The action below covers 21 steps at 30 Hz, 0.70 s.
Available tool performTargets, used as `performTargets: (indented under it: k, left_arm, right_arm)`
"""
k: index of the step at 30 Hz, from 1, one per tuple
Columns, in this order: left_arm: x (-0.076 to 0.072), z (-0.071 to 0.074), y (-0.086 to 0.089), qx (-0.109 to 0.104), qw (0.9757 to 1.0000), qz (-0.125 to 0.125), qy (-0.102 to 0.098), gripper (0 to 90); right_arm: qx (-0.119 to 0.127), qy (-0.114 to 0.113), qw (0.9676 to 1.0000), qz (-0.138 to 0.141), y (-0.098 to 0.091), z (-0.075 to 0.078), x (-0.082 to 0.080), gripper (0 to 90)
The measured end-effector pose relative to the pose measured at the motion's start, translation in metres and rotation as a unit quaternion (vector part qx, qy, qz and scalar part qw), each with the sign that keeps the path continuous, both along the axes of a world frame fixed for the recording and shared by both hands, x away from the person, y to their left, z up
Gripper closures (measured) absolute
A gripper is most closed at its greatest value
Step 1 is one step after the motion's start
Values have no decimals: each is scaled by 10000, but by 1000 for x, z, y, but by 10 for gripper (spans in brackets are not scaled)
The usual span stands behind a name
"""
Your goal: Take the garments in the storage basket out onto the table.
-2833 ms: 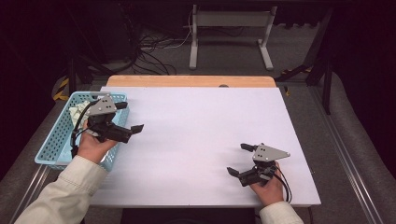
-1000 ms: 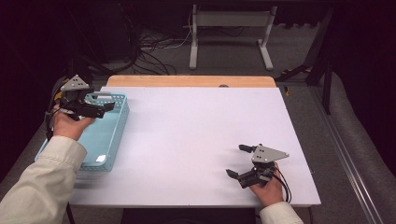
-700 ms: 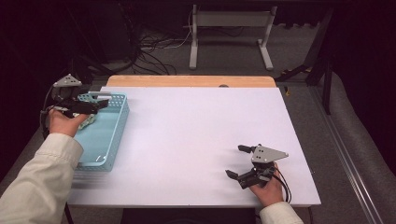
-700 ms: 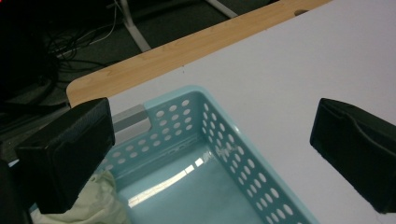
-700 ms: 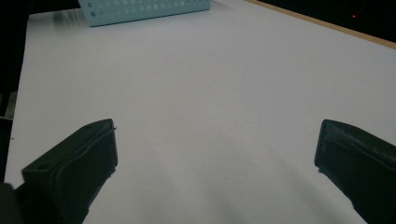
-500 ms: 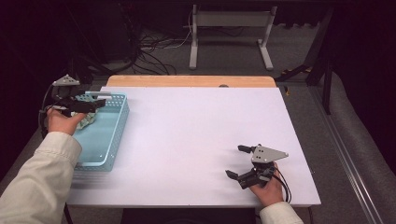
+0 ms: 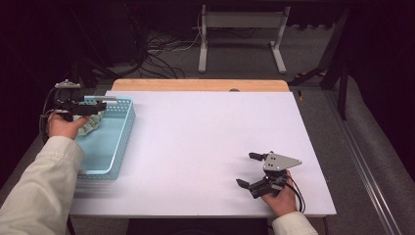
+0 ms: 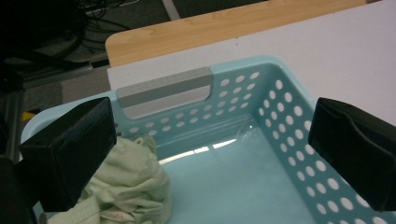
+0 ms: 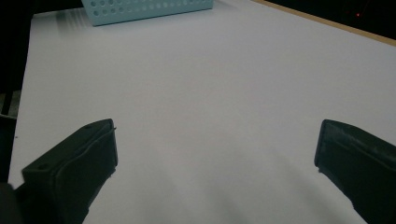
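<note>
White rectangular surface (image 7: 205, 147) w/ bare wood strip along far edge, light-blue perforated plastic basket (image 7: 115, 142) at left edge, rest of top bare white.

My left gripper (image 8: 210, 154) has 2 matt black jaws, looking like hard plastic with slightly rounded, dull faces. Below them the basket (image 8: 280, 121) is glossy light-blue plastic, its walls punched with round holes and its smooth floor throwing back a bright streak of light; a flat grey matt label strip (image 8: 163, 91) sits on its end wall. The pale green cloth (image 8: 130, 186) inside is soft and crumpled. My right gripper (image 9: 215, 172) shows the same matt black jaws above the white table top (image 9: 210, 84), smooth and matt like paper. The table's far edge (image 7: 200, 85) is bare light wood.
</note>
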<state>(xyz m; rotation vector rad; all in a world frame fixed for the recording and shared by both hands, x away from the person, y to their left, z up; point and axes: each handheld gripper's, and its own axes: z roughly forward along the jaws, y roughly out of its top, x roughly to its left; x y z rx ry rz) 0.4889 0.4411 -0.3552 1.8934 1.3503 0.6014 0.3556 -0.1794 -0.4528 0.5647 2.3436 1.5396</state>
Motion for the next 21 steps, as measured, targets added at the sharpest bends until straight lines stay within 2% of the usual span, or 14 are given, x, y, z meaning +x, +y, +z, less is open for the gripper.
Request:
performTargets:
  k: [10, 13, 16, 21]
  left_arm:
    - [6, -11, 10, 31, 9994, 264, 241, 26]
    - [7, -13, 13, 128, 9990, 307, 297, 27]
    - [8, -17, 15, 317, 9978, 384, 443, 32]
    - [11, -22, 20, 416, 9959, 546, 586, 36]
  right_arm:
    - [-7, 54, 10000, 42, 1, -1, 1, 1]
    - [-10, 60, 10000, 46, 1, -1, 1, 1]
    - [-17, 64, 10000, 49, 1, -1, 1, 2]
    - [-26, 69, 10000, 60, 1, -1, 1, 2]
